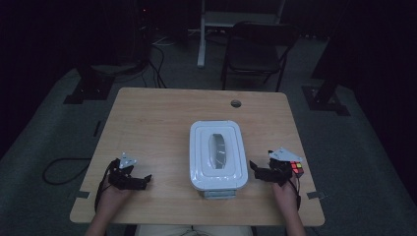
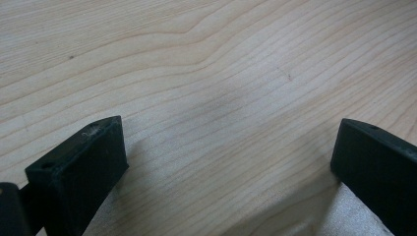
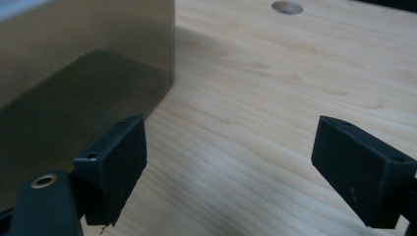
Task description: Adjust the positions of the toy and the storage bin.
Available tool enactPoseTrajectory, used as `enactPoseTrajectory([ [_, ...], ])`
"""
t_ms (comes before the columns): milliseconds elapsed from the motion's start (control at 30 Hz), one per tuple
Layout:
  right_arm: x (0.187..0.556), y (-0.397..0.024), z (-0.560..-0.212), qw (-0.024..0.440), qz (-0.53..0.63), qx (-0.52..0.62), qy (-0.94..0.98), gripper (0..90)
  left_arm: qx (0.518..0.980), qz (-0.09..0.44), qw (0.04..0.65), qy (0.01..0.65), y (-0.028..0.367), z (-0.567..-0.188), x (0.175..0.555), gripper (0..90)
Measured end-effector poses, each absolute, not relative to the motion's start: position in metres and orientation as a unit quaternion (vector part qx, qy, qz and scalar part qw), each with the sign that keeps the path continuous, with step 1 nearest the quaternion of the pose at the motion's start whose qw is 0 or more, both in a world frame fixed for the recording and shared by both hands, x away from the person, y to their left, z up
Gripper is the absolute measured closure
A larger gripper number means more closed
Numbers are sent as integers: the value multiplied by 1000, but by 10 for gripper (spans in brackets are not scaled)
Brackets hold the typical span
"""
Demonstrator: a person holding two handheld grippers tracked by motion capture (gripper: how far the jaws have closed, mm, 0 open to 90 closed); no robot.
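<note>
A white lidded box is seen near the middle of the wooden table, its long side toward the person. The right gripper is held just beside the box's right wall, jaws spread wide with only bare wood between them; a coloured cube lies just beyond that hand. The left gripper is held well left of the box, jaws likewise apart over bare wood.

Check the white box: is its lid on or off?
On. The lid sits flat over the white box, its handle recess facing up.
</note>
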State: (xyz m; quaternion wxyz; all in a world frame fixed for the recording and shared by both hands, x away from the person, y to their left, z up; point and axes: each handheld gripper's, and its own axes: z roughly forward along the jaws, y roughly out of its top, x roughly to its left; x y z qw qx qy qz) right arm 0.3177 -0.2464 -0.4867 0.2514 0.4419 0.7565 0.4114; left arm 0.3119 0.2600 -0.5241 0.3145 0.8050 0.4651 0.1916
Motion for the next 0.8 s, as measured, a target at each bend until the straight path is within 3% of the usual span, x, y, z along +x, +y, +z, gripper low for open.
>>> enactPoseTrajectory([
  [467, 329, -236, -522, 209, 389, 460, 770, 136, 810, 187, 317, 457, 260, -524, 312, 10],
  [800, 336, -238, -526, 202, 358, 494, 766, 136, 816, 184, 318, 447, 262, -524, 310, 11],
])
